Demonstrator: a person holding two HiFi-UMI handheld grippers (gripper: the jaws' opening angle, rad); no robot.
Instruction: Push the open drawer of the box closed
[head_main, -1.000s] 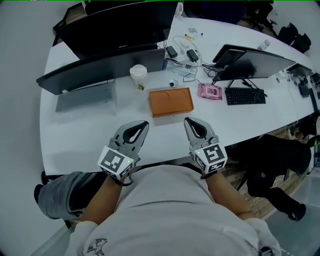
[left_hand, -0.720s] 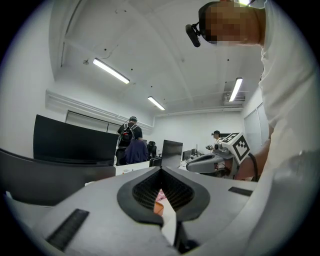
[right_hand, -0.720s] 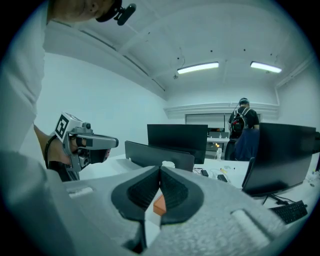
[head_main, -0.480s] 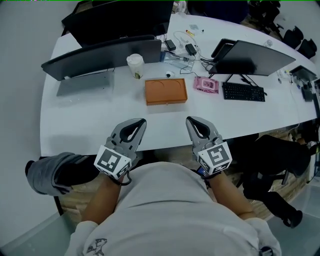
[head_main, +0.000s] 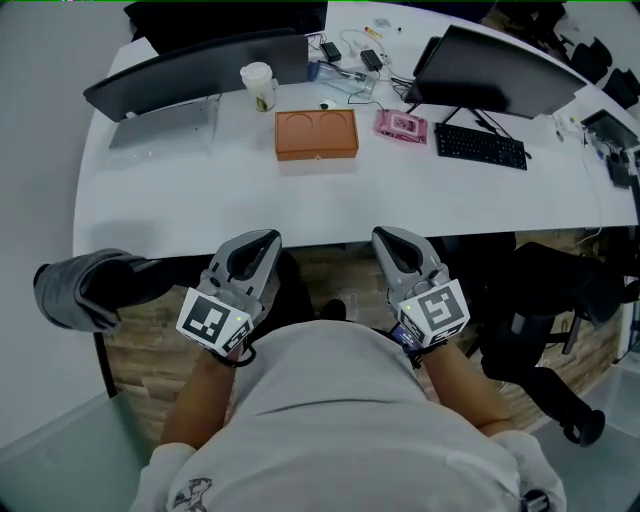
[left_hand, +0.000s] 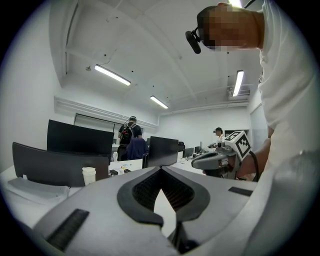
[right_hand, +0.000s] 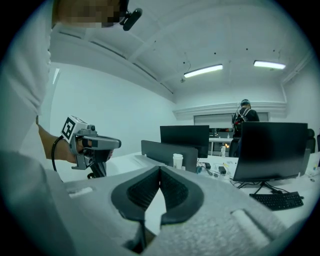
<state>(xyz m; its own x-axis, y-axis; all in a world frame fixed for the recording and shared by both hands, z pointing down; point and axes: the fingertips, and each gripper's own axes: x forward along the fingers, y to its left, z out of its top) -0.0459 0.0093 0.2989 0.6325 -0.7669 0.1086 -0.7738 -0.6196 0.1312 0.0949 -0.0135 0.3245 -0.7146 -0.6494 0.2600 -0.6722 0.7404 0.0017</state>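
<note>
The orange box (head_main: 316, 134) lies flat on the white table (head_main: 300, 210), far from both grippers; no drawer shows sticking out of it from here. My left gripper (head_main: 262, 237) (left_hand: 160, 168) and right gripper (head_main: 385, 233) (right_hand: 160, 167) are held close to my body, side by side, just short of the table's front edge and above the floor. Both have their jaws shut tip to tip with nothing between them. Each gripper view looks level across the table and shows the other gripper off to one side; the box is not visible in them.
Dark monitors (head_main: 200, 65) (head_main: 495, 70) stand at the back, with a paper cup (head_main: 258, 85), a pink packet (head_main: 400, 125), a keyboard (head_main: 480, 147) and cables. A grey bundle (head_main: 80, 290) is at the left, a black chair (head_main: 545, 300) at the right. People stand far behind.
I have backed away from the table: the box and table have slid up and away in the head view, and both shut grippers now hang off the front edge over the floor.
</note>
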